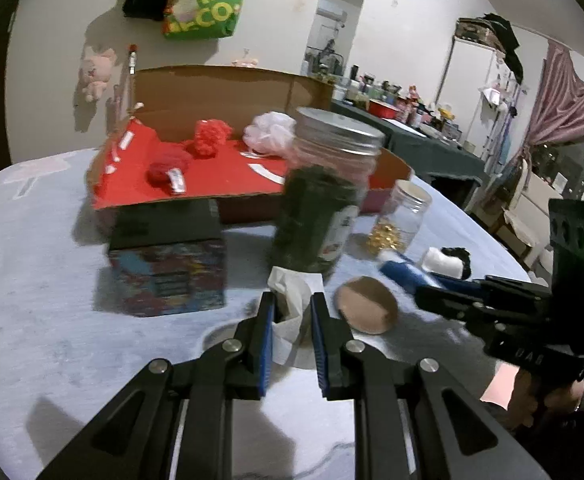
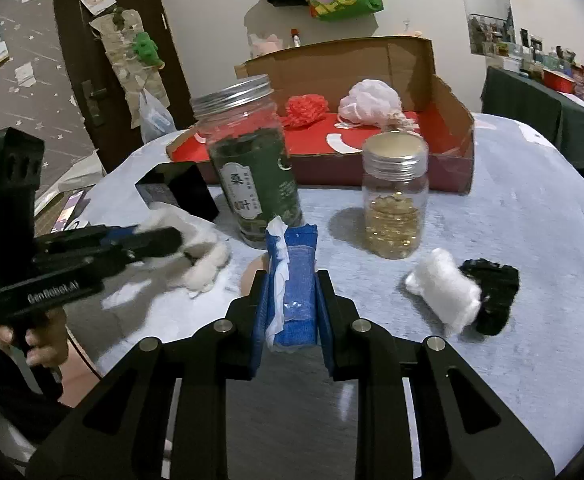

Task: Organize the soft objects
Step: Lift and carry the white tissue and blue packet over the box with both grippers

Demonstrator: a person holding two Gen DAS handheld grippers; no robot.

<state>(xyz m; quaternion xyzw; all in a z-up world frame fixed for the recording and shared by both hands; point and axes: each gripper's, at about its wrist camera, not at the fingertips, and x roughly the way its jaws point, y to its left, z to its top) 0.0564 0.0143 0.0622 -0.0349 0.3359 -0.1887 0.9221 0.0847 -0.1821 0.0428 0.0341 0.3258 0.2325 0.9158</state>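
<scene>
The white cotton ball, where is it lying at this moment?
In the right wrist view the white cotton ball lies on the table, right of the right gripper, touching a black fuzzy object and in front of the small jar.

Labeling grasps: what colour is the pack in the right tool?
Blue pack, white tissue sticking out; clearest in right wrist view.

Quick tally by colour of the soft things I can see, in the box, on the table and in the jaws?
Red: 2, yarn ball and mesh puff, in the box
Pink-white: 1, mesh puff, in the box
White: 2, tissue in the left jaws, cotton wad on the table
Blue: 1, tissue pack in the right jaws
Black: 1, fuzzy piece on the table
Total: 7
</scene>
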